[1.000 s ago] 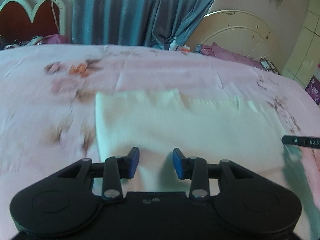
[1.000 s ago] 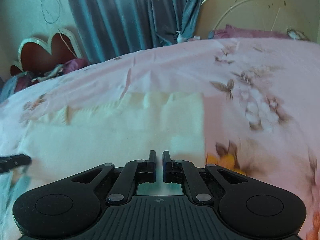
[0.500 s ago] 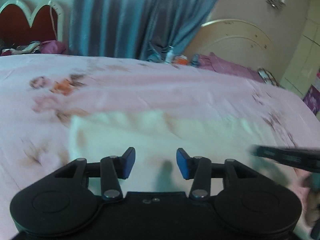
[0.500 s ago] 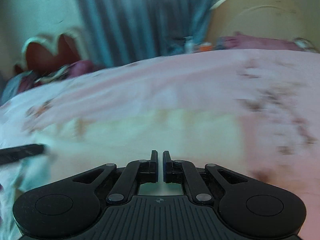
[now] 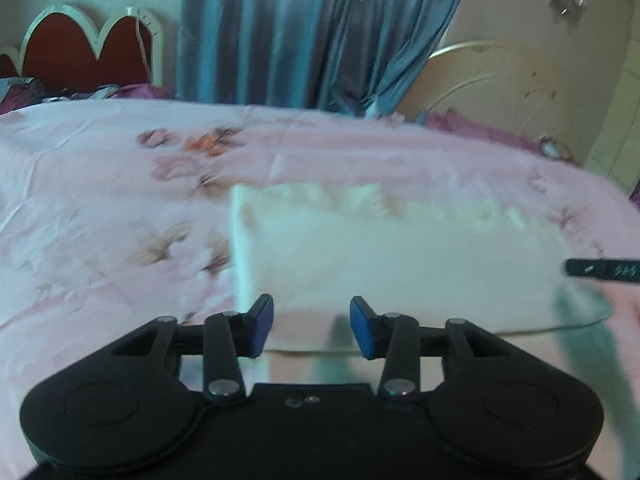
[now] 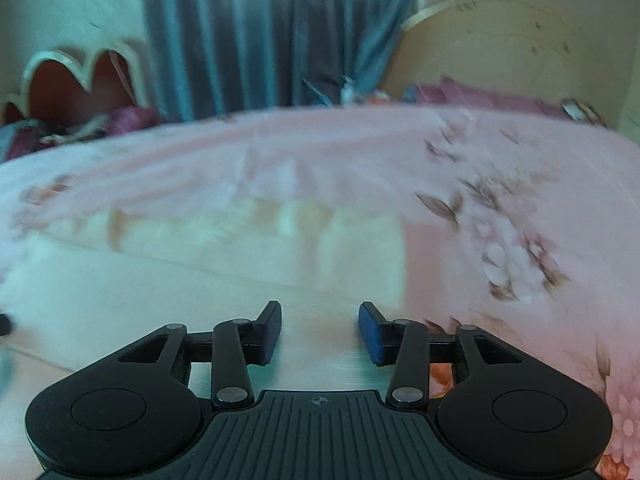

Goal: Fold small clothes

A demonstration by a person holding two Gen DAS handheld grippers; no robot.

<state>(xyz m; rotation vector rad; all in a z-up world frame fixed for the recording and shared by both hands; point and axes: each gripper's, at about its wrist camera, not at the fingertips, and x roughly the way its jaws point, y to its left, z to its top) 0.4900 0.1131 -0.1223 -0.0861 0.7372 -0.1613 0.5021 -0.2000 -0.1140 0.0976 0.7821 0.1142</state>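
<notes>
Right gripper (image 6: 320,332) is opening up with nothing pinched, left gripper (image 5: 311,326) is closing slightly but gaping empty, so I'd be re-pinching the cream garment's (image 5: 400,264) near edge lying at 12 o'clock on the pink bedspread (image 5: 100,200).

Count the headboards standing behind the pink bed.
2. A red scalloped headboard with a white rim stands far left of the blue curtain; a cream arched headboard stands right of it. More may lie outside both views.
</notes>
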